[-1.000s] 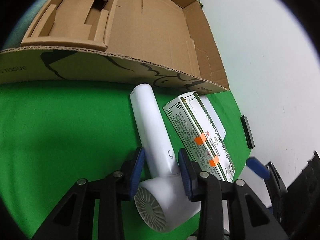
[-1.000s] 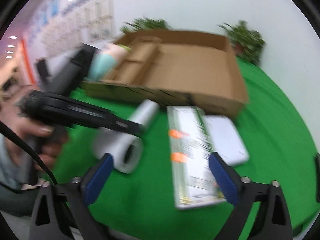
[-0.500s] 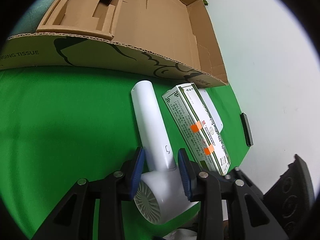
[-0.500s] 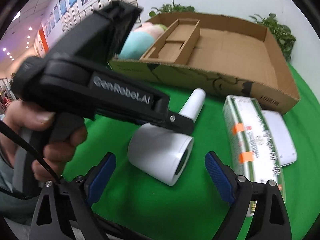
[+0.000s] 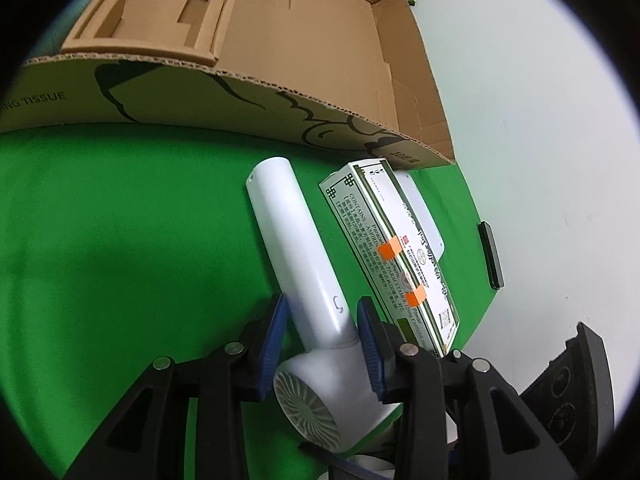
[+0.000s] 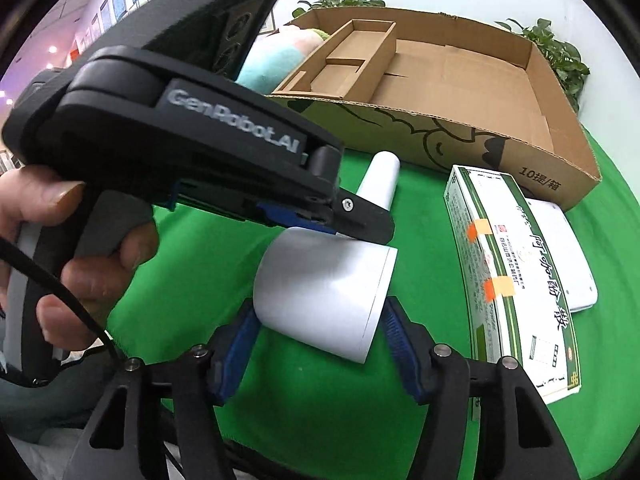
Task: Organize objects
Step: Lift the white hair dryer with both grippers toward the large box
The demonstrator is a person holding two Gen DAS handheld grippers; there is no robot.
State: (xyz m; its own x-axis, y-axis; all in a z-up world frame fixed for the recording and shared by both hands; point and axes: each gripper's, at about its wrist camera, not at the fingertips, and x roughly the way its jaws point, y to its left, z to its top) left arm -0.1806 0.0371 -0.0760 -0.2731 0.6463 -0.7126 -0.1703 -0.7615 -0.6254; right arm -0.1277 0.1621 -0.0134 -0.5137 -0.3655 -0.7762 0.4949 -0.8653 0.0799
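Green cloth (image 5: 120, 240) is covering the table, with an open cardboard box (image 5: 304, 36) sitting along its far edge and a white wall rising behind. At left in the right wrist view, a person's hand (image 6: 60, 248) is gripping the handle of the left gripper (image 5: 322, 328), whose blue pads (image 5: 274, 326) are pinching the handle of a white hair dryer (image 5: 296, 248) lying on the cloth in front of the box. Right gripper (image 6: 320, 344) is reaching in from below, its jaws closing around the dryer's barrel (image 6: 324, 292), which is sitting between the blue pads (image 6: 236, 356); whether they are already pressing on it cannot be told. Just right of the dryer, a long green-and-white carton (image 6: 516, 280) with two orange stickers is lying flat on the cloth, partly overlapping a flat white device (image 6: 568, 256) beside it. Further right in the left wrist view, a slim black item (image 5: 491, 254) is resting at the cloth's edge. Leafy plants (image 6: 560, 52) are showing behind the box's right corner.
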